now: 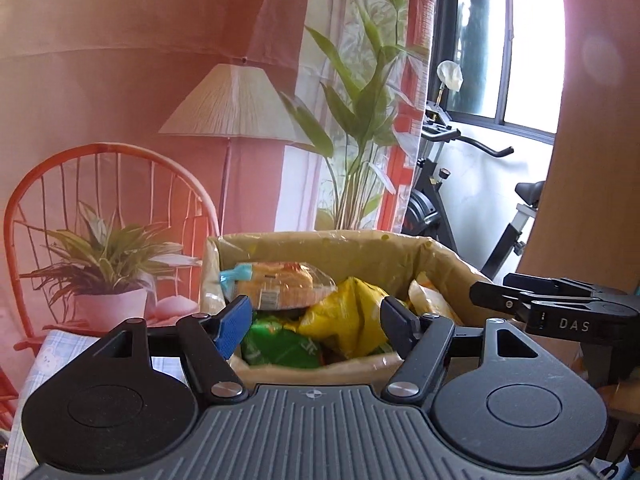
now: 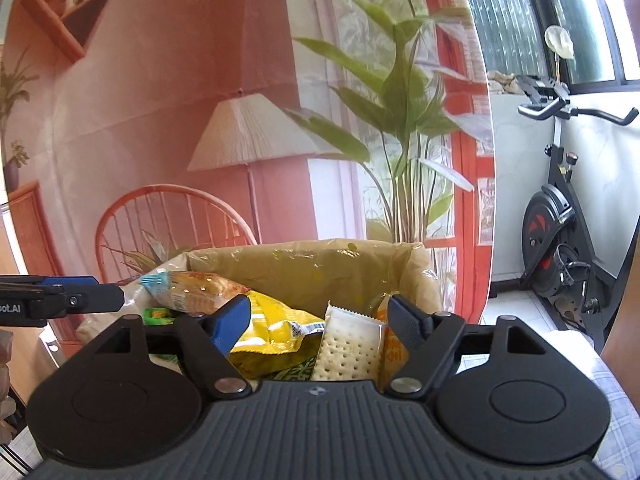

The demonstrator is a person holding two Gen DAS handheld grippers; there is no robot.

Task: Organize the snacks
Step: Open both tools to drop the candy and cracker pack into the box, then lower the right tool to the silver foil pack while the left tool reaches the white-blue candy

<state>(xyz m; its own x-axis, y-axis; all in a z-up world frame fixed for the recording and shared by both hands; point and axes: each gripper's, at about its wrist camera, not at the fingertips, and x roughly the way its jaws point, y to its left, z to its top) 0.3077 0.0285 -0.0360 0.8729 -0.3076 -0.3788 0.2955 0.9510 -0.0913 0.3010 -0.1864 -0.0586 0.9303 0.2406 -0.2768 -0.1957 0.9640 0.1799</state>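
Both grippers hang at the near rim of a lined box (image 1: 320,248) of snacks, jaws spread wide with nothing between the pads. Through the left gripper (image 1: 316,326) a green packet (image 1: 280,346) lies low at the front of the box, a yellow bag (image 1: 352,312) leans over it, and a clear-wrapped biscuit pack (image 1: 280,282) with a blue end rests on top towards the left wall. At the right edge of that view the right gripper's black finger reaches in beside the box.

Through the right gripper (image 2: 318,320) the same yellow bag (image 2: 276,328) sits left of centre, a cracker pack (image 2: 348,350) stands upright beside it, and an orange packet (image 2: 390,350) is pressed just behind the right finger. The biscuit pack (image 2: 192,288) lies along the left side, with the left gripper's finger tip beside it.

Behind the box hangs a printed backdrop (image 1: 120,60) of a room with chair, lamp and plants; an exercise bike (image 2: 560,240) stands to the right. The worktop (image 2: 608,392) carries a checked cloth.
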